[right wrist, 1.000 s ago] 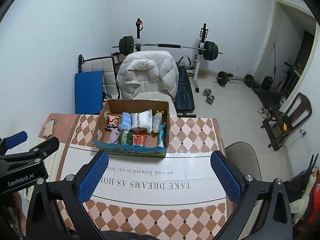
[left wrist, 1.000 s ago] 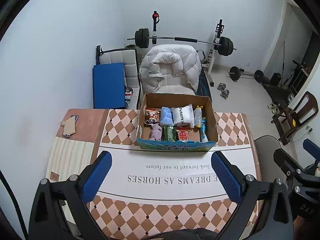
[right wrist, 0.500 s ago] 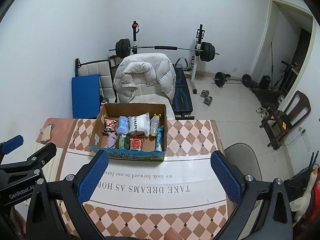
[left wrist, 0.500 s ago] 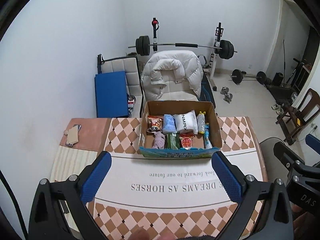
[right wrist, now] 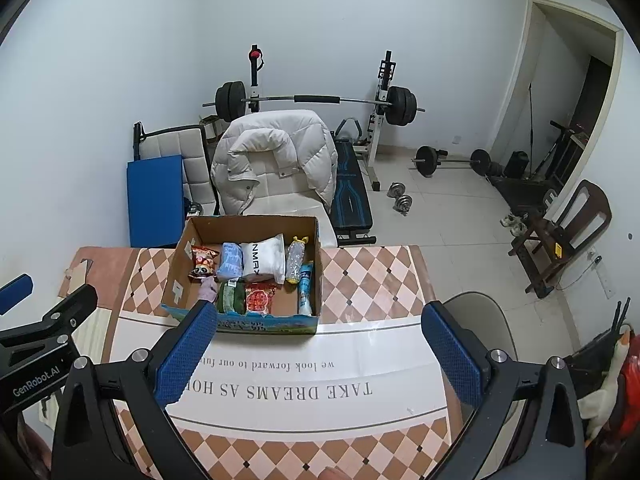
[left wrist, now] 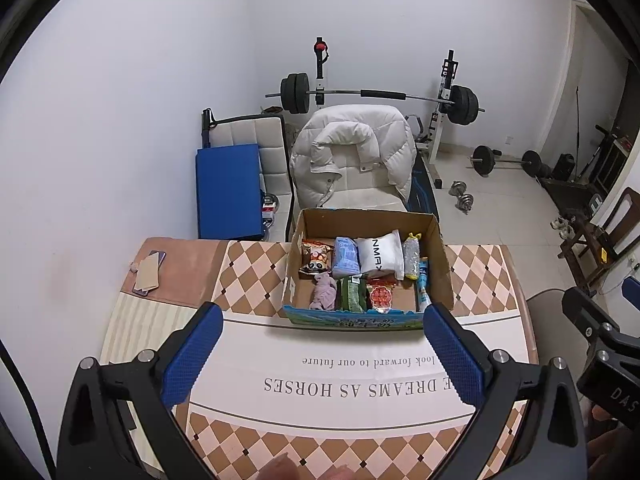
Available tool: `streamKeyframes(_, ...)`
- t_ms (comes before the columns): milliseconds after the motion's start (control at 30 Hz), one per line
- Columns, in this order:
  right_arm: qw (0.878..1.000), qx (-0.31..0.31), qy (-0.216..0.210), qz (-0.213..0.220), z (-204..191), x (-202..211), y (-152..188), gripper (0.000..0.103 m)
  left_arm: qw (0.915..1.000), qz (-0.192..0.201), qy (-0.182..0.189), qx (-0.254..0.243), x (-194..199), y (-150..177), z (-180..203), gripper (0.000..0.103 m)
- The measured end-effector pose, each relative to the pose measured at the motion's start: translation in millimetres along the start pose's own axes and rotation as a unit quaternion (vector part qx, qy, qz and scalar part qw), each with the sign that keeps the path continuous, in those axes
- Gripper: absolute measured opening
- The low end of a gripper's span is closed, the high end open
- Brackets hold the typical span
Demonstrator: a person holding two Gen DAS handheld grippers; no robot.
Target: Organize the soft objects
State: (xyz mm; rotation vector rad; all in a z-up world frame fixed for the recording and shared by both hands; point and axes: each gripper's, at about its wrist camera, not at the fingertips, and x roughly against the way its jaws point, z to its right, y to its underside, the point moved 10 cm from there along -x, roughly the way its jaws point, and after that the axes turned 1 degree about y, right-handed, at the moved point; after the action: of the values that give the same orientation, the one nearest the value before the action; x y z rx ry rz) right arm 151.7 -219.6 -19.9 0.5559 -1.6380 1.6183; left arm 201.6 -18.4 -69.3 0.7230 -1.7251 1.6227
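Observation:
An open cardboard box (left wrist: 442,264) stands on the far half of the table; it also shows in the right wrist view (right wrist: 188,244). Inside lie a white pillow pack (left wrist: 380,256), a blue pouch (left wrist: 345,258), a panda snack bag (left wrist: 316,258), a pink cloth (left wrist: 323,292), a green pack (left wrist: 352,294), a red pack (left wrist: 380,296) and a blue tube (left wrist: 423,284). My left gripper (left wrist: 320,356) is open and empty, held above the near table. My right gripper (right wrist: 320,352) is open and empty beside it.
The table wears a checkered cloth (left wrist: 256,268) with a printed white band. A phone and card (left wrist: 148,272) lie at the far left corner. Behind the table are a chair with a white jacket (left wrist: 352,156), a blue mat (left wrist: 228,192) and a barbell rack (left wrist: 380,94).
Both grippers have drawn back and risen from the table; the box looks smaller and farther. Both stay open and empty.

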Motion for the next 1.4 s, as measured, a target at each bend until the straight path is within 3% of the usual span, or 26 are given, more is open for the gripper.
streamKeyframes(1400, 1.0, 0.008, -0.005, 0.009, -4.6, 0.0, -6.4, 0.103, 1.0, 0.0, -0.001, -0.001, 2.2, 0.0, -6.4, 0.103)
